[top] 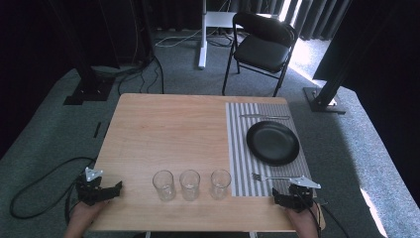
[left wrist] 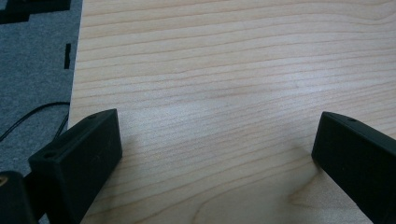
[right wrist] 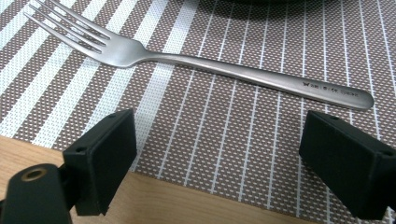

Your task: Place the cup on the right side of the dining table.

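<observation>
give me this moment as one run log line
left tongs: open, over bare wooden table | right tongs: open, just short of silver metal fork on striped placemat | nothing held

Your forearms are cut off by the bottom edge of the high view, so you see little more than each hand behind its gripper. In the right gripper view the black plate [right wrist: 266, 1] is a sliver at the top edge, and the engraving on the fork [right wrist: 210, 65] handle is too small to read. The utensil [top: 265, 117] at the placemat's [top: 238, 148] far edge is too small to tell apart. The chair [top: 262, 47] legs partly vanish against the carpet.
</observation>
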